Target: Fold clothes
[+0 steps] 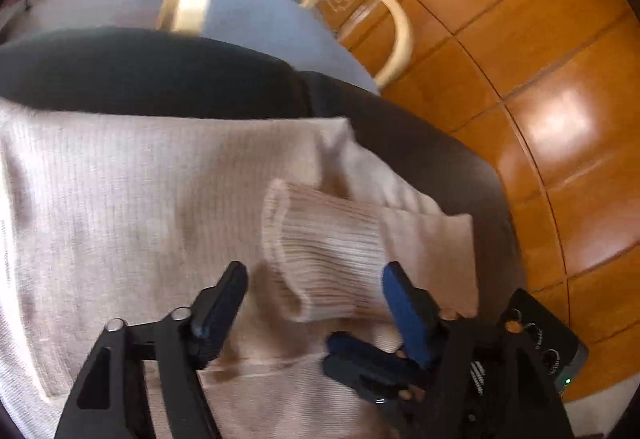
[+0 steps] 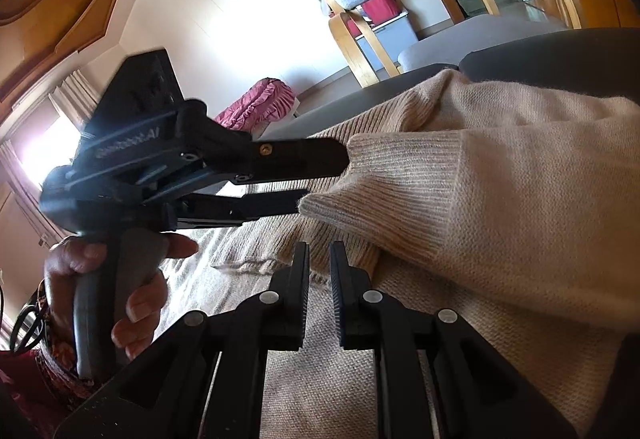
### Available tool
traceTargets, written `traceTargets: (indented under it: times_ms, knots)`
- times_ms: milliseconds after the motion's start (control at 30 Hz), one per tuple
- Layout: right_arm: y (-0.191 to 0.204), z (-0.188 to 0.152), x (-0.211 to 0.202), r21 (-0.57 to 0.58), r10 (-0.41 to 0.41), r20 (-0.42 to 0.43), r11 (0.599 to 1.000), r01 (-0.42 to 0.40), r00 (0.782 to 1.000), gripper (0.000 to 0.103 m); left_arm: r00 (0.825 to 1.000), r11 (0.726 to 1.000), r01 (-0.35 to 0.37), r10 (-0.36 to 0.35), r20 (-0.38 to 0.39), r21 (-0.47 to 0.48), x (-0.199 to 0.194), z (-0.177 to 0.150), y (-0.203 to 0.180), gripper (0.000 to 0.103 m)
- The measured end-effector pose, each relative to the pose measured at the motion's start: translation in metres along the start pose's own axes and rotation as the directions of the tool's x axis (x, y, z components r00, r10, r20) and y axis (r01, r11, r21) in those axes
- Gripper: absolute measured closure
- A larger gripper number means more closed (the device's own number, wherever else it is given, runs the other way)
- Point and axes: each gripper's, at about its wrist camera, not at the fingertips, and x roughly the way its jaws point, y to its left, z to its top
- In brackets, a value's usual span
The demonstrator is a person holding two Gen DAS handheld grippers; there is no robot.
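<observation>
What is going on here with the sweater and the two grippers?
A person is folding a beige knit sweater spread over a dark cushion. The left gripper is open around the ribbed cuff of a sleeve lying across the body of the sweater. The right gripper sits just below that cuff with its jaws nearly together; whether it pinches fabric cannot be told. The fold looks unfinished.

**Beige knit sweater, sleeve folded in**

So it's a beige ribbed knit sweater (image 1: 140, 199), spread mostly flat on a dark surface out ahead of the left tongs (image 1: 314, 291). One sleeve (image 2: 500, 199) is folded in over the body, a bit rumpled. Its ribbed cuff (image 1: 320, 259) sits between the spread fingers of the left tongs, and just ahead of the right tongs (image 2: 320, 271).
</observation>
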Motion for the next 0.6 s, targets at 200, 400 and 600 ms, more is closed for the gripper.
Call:
traceTargets:
  times_ms: [200,400,600]
  knots:
    - [-0.004,0.0,0.003,0.02,-0.025,-0.017,0.999,0.025,1.0,0.091,0.998,1.0,-0.008,0.009,-0.059,0.01,0.031,0.0,-0.006,0.088]
    - [-0.011,0.001,0.008,0.048,-0.047,-0.048,0.998,0.05,0.998,0.091,0.996,0.995,0.086,-0.085,0.028,-0.041,0.008,0.003,0.008,0.099]
    - [-0.011,0.002,0.007,0.045,-0.052,-0.049,0.998,0.054,0.997,0.091,0.972,0.989,0.142,-0.134,0.192,-0.029,-0.063,0.006,0.025,0.099]
